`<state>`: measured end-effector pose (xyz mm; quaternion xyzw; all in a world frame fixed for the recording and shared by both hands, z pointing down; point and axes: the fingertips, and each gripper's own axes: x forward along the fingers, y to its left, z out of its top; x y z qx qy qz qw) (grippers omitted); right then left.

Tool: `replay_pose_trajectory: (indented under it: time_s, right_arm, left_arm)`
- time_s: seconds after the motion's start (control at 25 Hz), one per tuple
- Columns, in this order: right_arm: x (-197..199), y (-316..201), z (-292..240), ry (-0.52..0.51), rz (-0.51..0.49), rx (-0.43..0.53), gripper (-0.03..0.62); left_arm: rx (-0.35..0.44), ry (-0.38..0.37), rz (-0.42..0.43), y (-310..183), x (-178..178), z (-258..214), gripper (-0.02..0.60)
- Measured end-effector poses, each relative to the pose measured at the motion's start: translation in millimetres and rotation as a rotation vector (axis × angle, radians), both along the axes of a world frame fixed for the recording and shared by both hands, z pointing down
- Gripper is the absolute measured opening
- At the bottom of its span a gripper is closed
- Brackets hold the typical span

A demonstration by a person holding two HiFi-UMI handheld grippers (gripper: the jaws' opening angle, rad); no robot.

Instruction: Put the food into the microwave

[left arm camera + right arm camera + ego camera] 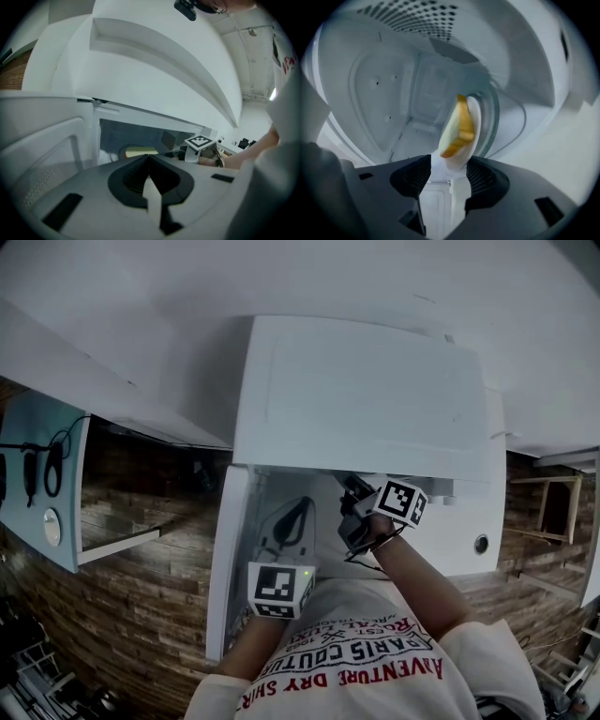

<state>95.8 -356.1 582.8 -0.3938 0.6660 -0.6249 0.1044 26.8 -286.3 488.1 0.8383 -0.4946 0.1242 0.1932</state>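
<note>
The white microwave (366, 399) stands with its door (228, 559) swung out to the left. My right gripper (449, 168) reaches into the cavity. Its jaws stand wide, and the near rim of a white plate (476, 110) lies between them without being pinched. Yellow food (460, 129) lies on the plate, over the glass turntable (493, 112). From the left gripper view the food (140, 151) shows inside the cavity, with the right gripper (172, 153) beside it. My left gripper (149, 161) hangs in front of the opening, jaws together, nothing seen between them.
The open door (42, 154) stands close on the left of my left gripper. The cavity's walls and perforated ceiling (417, 18) surround my right gripper. A wooden floor (141, 587) lies below, and a pale blue panel (37, 484) is at the far left.
</note>
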Motion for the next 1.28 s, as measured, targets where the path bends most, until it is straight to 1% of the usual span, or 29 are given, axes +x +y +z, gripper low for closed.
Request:
replay_pose_trajectory:
  time_s: [0.08,0.16,0.32,0.52,0.56,0.68,0.8,0.88,0.96,1.12,1.2,1.24,1.28]
  right_arm:
    - [-3.1,5.4,2.8,0.13,-0.121,0.02,0.229]
    - [-5.5,10.2,5.7,0.247,-0.22,0.042,0.229]
    - [-5.7,17.3,11.0,0.468,-0.356,0.102,0.229]
    - [0.7,23.0,21.6,0.845,-0.524,0.2,0.229]
    - [1.1,23.4,22.5,0.907,-0.551,0.217,0.229]
    - [0.8,26.2,25.6,1.038,-0.631,0.247,0.229]
    - [6.0,29.5,32.5,1.137,-0.72,0.249,0.229]
    - [9.0,31.3,32.3,1.173,-0.76,0.253,0.229]
    - [9.3,33.9,30.1,1.169,-0.774,0.257,0.229]
    - [7.3,41.5,20.9,1.136,-0.754,0.269,0.227]
    - [7.6,45.9,9.5,1.135,-0.73,0.295,0.202]
    - [8.7,47.5,1.4,1.14,-0.71,0.315,0.171]
    - [10.5,48.6,-8.0,1.146,-0.682,0.338,0.112]
  left_arm:
    - [0.001,0.005,0.001,-0.6,1.1,0.1,0.006]
    - [0.0,0.01,0.002,-1.0,1.6,0.2,0.006]
    - [-0.002,0.017,0.0,-1.5,2.3,-0.4,0.006]
    - [-0.002,0.02,-0.001,-2.5,4.3,-0.3,0.006]
    - [-0.002,0.02,-0.001,-2.2,4.3,-0.4,0.006]
    - [-0.002,0.022,-0.001,-2.0,4.0,-0.2,0.006]
    - [0.001,0.023,-0.006,-2.4,2.9,-1.3,0.006]
    - [0.003,0.025,-0.01,-2.7,2.1,-2.3,0.006]
    - [0.005,0.027,-0.011,-3.1,1.6,-3.8,0.006]
    - [0.016,0.029,-0.011,-4.3,1.9,-7.5,0.006]
    - [0.022,0.027,-0.009,-4.4,3.2,-9.6,0.006]
    - [0.026,0.026,-0.007,-4.3,4.2,-11.2,0.006]
    - [0.032,0.024,-0.004,-4.3,5.3,-13.2,0.006]
